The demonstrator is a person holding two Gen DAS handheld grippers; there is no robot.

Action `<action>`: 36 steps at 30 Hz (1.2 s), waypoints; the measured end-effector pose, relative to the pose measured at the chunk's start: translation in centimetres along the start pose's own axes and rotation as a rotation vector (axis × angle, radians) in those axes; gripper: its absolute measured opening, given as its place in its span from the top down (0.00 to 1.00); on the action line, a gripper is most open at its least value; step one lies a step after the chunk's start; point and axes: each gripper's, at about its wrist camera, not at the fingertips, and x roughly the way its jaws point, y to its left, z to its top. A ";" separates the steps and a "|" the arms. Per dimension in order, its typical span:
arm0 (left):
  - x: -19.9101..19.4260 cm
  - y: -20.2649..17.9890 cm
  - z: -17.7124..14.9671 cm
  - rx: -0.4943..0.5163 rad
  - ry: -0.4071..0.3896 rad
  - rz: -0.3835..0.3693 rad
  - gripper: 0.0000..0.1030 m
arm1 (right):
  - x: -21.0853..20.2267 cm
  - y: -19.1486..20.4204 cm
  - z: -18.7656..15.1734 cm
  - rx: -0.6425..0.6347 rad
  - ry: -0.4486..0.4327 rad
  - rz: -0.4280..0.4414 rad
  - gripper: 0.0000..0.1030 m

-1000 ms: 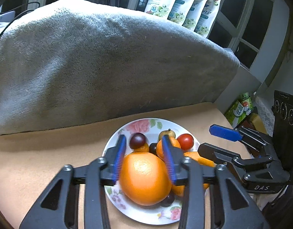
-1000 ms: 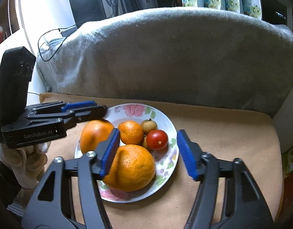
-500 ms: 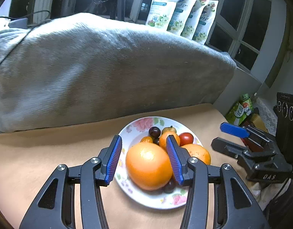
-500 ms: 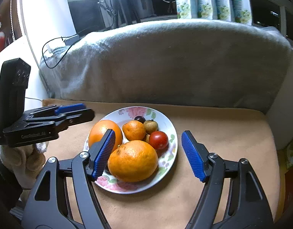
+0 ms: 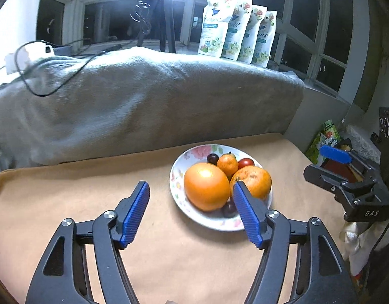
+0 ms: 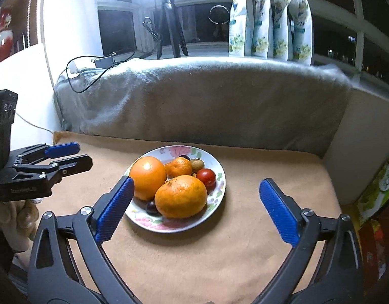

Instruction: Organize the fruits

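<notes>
Left wrist view: a round ceramic plate (image 5: 178, 177) with a pink flower pattern on the rim, resting on a tan, soft-looking cloth (image 5: 67, 190) spread over the tabletop. On the plate, a large smooth orange (image 5: 206, 189) with a shiny spot, touching a second, rougher and speckled orange (image 5: 252, 180) on its right. Behind them a small mandarin (image 5: 227, 165), a dark grape (image 5: 213, 158) and a red cherry tomato (image 5: 246, 162); another dark grape (image 5: 228, 209) at the near edge. Left hand-held gripper (image 5: 190, 211) spread wide, ribbed blue pads, black plastic frame, pinching nothing; right pad in front of the plate's near rim, left pad above the bare cloth. Behind, a thick grey fleece blanket (image 5: 143, 96), fuzzy and rounded, and four standing white pouches (image 5: 237, 36) by the window.

Right wrist view: same plate (image 6: 217, 195) in the middle of the cloth, with the fruits packed close together. Smooth orange (image 6: 147, 177) at the left, speckled orange (image 6: 180, 196) in front, mandarin (image 6: 179, 167) behind, cherry tomato (image 6: 206, 176) at the right, a small brownish round fruit (image 6: 197, 164) near the back. Right hand-held gripper (image 6: 194, 210) opened wide, holding nothing; left pad just beside the plate's left rim, right pad well apart from it. Left hand-held gripper (image 6: 67, 155) seen at the far left, apart from the plate, spread a little at the tips.
</notes>
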 end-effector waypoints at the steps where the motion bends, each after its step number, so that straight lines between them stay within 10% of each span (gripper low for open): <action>1: -0.4 -0.1 -0.3 0.003 -0.003 0.007 0.31 | -0.3 0.1 -0.1 0.000 -0.004 -0.005 0.00; 14: -3.9 -1.3 -2.5 0.024 -0.082 0.129 0.21 | -2.7 0.0 -1.8 0.090 -0.041 -0.043 0.00; 36: -5.8 -1.9 -3.2 0.003 -0.100 0.128 0.19 | -3.4 0.9 -2.6 0.101 -0.036 -0.063 0.00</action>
